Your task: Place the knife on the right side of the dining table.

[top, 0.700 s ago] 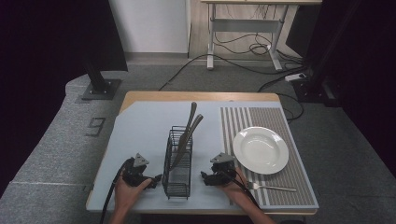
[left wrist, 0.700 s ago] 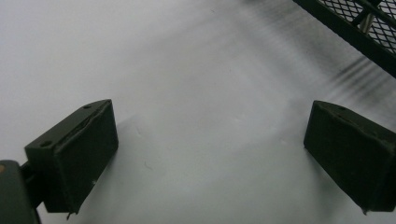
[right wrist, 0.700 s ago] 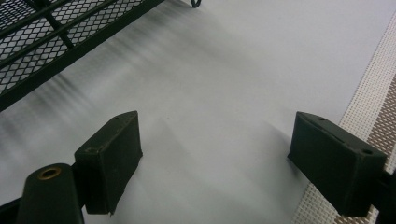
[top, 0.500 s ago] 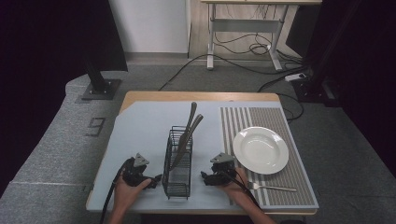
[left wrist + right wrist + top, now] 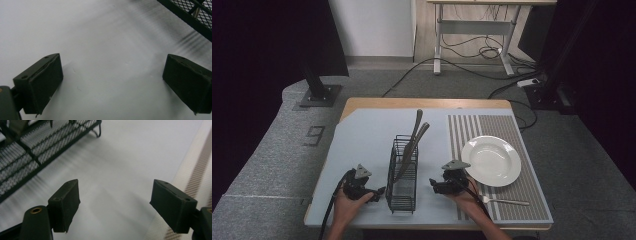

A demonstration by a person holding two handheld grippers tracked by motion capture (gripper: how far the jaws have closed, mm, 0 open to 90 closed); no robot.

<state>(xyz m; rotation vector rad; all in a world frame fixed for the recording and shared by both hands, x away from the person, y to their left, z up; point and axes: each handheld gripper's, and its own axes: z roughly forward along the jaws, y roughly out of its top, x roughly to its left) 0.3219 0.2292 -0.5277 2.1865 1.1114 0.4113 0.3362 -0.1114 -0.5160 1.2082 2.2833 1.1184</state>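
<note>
My left claw [image 5: 381,191] sits low over the pale blue table cover [image 5: 362,145], jaws wide apart with nothing between them but bare cover, as my left gripper view [image 5: 112,82] makes plain. Just beside its tips, on the side toward my other hand, stands the black wire caddy [image 5: 403,175], close but not touching; in the left gripper view its mesh wall [image 5: 192,15] crosses the far upper corner beyond my jaws. My right claw [image 5: 432,186] rests on the opposite side of that caddy, pointing toward it, and its jaws stand wide too, gripping nothing; between them in the right gripper view [image 5: 113,202] lies only cover, with the caddy's mesh [image 5: 37,145] ahead and off to the side of one jaw, and the striped mat [image 5: 197,170] running past the other. So the caddy stands between my two claws, near both, held by neither. Two utensil handles [image 5: 416,132] lean out of it, tilted away from me beyond both claws. Behind my right claw, on the side away from the caddy, a fork [image 5: 504,201] lies flat on the striped mat, near my right hand [image 5: 464,197], and a white plate [image 5: 491,161] sits on that mat further out, apart from the claw.
</note>
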